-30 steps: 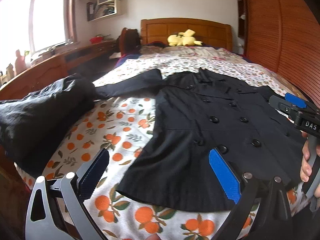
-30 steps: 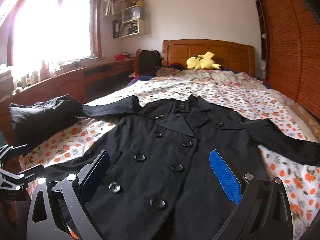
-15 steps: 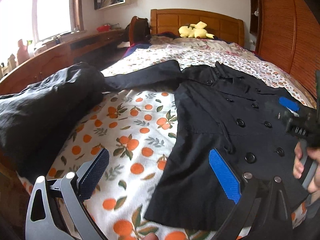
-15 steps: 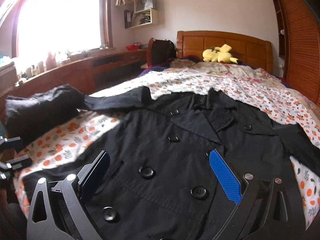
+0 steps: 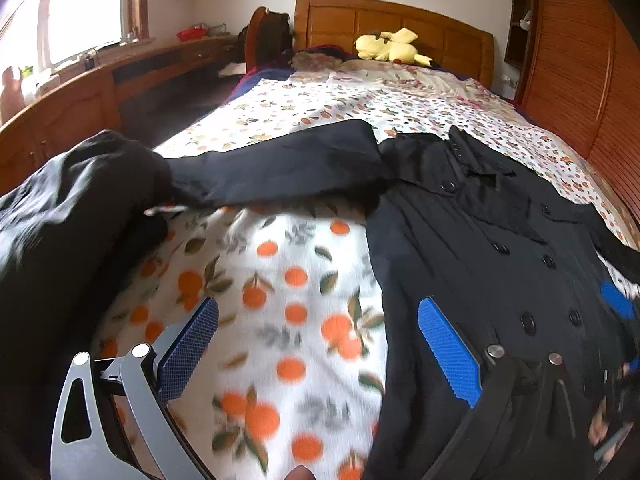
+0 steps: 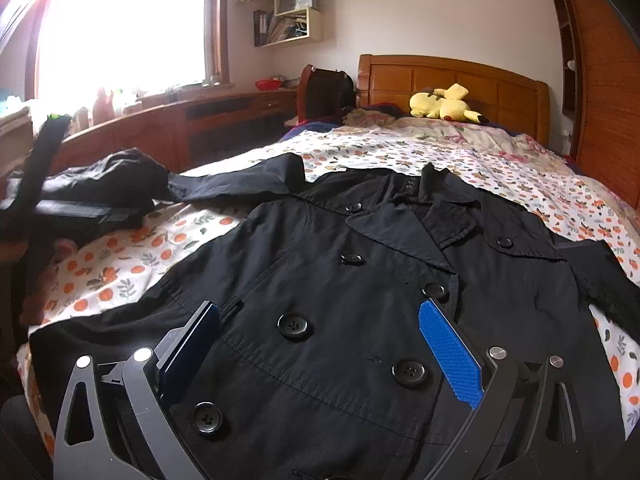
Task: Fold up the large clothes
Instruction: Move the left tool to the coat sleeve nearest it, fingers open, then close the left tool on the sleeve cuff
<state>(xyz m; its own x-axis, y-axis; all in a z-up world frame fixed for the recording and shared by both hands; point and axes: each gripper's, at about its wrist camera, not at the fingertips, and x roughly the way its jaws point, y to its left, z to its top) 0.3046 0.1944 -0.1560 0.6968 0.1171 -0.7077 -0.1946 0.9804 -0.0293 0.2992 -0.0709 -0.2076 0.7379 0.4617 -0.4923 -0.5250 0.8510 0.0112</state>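
coat (image 6: 360,300): laid flat, front up, on bed (image 6: 500,160), so you can fold it
axis: long axis near-far; collar far, hem near you
sleeve (image 5: 280,164): stretched out left, cuff at dark clothes pile (image 5: 72,216)
left tongs (image 5: 316,344): wide, nothing held, over bedsheet by coat's left edge
right tongs (image 6: 320,344): wide, empty, over coat front

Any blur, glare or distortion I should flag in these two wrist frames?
Left wrist view: motion blur smears the orange-print bedspread and the lower right corner; the black coat is softer. Right wrist view: sharp, coat buttons crisp, but the window is blown out white. Both: fisheye bends the wooden wardrobe and room edges.
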